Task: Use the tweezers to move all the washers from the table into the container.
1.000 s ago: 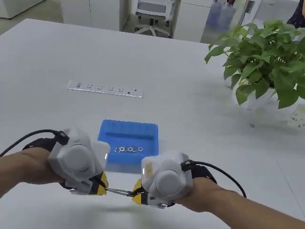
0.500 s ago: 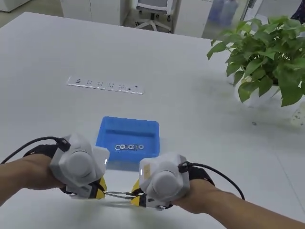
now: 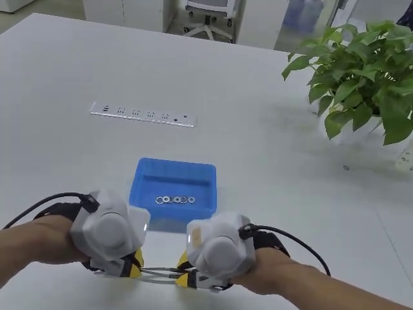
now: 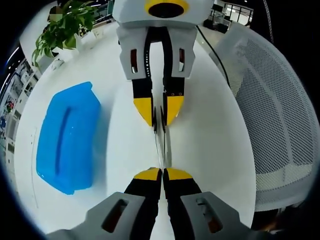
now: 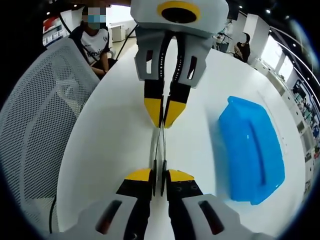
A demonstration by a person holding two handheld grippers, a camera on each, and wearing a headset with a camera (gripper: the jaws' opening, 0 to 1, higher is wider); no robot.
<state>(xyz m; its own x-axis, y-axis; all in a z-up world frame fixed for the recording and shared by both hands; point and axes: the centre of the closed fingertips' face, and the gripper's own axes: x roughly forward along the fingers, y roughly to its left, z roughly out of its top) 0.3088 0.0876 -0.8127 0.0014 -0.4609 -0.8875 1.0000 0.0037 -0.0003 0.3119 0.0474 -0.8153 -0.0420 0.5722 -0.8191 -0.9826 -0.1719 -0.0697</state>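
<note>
A blue container [image 3: 145, 184] stands on the white table [image 3: 258, 129] with several washers [image 3: 175, 199] in a row inside it. Just in front of it my two grippers face each other, tip to tip. The left gripper [image 3: 135, 268] and the right gripper [image 3: 182, 276] are both shut on the thin metal tweezers [image 3: 158, 273], one at each end. In the left gripper view the tweezers [image 4: 161, 145] run from my jaws to the right gripper [image 4: 159, 112], with the container [image 4: 67, 135] on the left. The right gripper view has the tweezers [image 5: 159, 150], the left gripper [image 5: 162, 112] and the container [image 5: 252, 150].
A white power strip [image 3: 142, 114] lies beyond the container. A potted plant [image 3: 361, 71] stands at the far right. An office chair [image 3: 210, 16] is past the far edge. A mesh chair back [image 5: 45, 115] is near the table's front edge, and a person [image 5: 95, 35] sits behind it.
Both grippers have drawn a little toward the table's near edge, away from the container, still shut on the tweezers between them. The head camera has tilted slightly.
</note>
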